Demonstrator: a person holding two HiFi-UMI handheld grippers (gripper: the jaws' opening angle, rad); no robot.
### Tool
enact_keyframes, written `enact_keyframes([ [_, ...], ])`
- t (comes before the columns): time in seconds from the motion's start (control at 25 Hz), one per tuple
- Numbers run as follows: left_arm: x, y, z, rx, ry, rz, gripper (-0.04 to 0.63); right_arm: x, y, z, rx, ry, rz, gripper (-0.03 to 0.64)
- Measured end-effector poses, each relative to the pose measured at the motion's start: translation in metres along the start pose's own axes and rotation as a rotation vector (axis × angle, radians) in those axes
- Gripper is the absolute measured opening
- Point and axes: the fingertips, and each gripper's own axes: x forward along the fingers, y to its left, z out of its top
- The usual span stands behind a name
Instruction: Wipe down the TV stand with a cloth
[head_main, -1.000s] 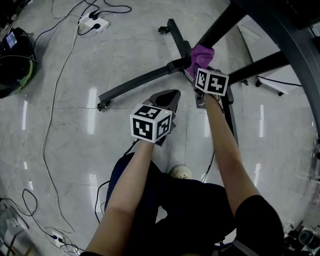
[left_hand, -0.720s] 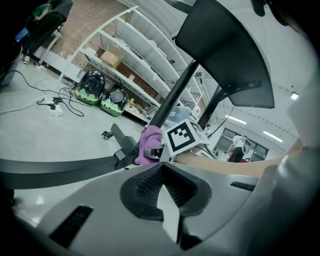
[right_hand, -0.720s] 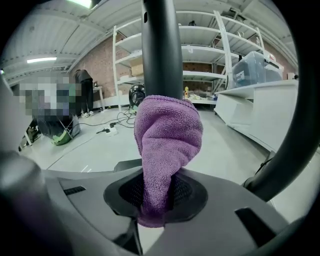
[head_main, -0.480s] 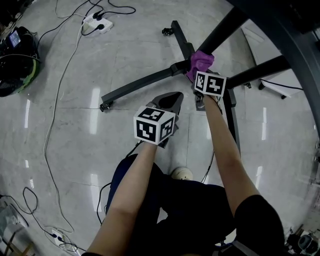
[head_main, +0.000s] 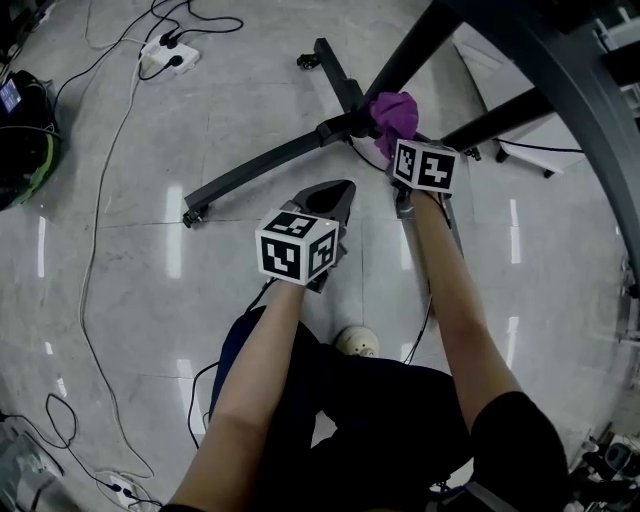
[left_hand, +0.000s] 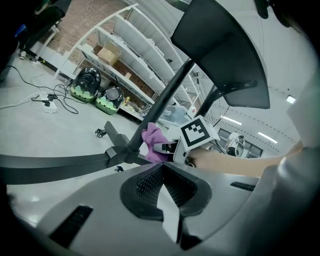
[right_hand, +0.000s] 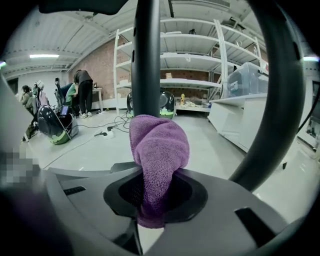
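Observation:
The TV stand is black, with floor legs (head_main: 262, 167) that spread from a hub and slanted poles (head_main: 412, 45) that rise from it. My right gripper (head_main: 404, 138) is shut on a purple cloth (head_main: 394, 113), which is pressed against a pole just above the hub. In the right gripper view the cloth (right_hand: 158, 150) bulges out of the right gripper (right_hand: 157, 197) and touches the upright pole (right_hand: 146, 60). My left gripper (head_main: 338, 192) hovers shut and empty over the floor, short of the hub. The left gripper (left_hand: 164, 192) points at the cloth (left_hand: 153, 142).
A white power strip (head_main: 160, 57) and loose cables (head_main: 100, 230) lie on the pale tiled floor at left. A black and green helmet-like object (head_main: 22, 140) sits at the far left. Shelving (right_hand: 190, 65) and standing people (right_hand: 82, 92) are in the background. My shoe (head_main: 357, 342) is below the grippers.
The right gripper and cloth have stayed at the pole's foot, shifting only slightly. The left gripper has kept its place. The head view has shifted a little.

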Motion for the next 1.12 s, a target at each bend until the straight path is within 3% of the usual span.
enact_keyframes([
  [0.2,-0.003,-0.016,0.003,0.017,-0.002,-0.035,0.007,-0.036,-0.016,0.046,0.030,-0.129,-0.026,0.089],
  [0.44,-0.013,-0.013,0.011,0.015,-0.020,-0.027,0.007,-0.088,-0.035,0.128,0.046,-0.361,-0.078,0.090],
  [0.68,-0.021,-0.002,0.016,0.013,-0.026,-0.005,0.007,-0.112,-0.034,0.178,0.162,-0.522,-0.062,0.089],
  [0.8,-0.024,0.003,0.017,0.013,-0.028,0.007,0.006,-0.093,-0.031,0.165,0.203,-0.492,-0.046,0.089],
  [1.12,-0.023,0.017,0.012,0.023,-0.003,0.029,0.006,0.002,-0.034,0.056,0.239,-0.165,-0.062,0.089],
])
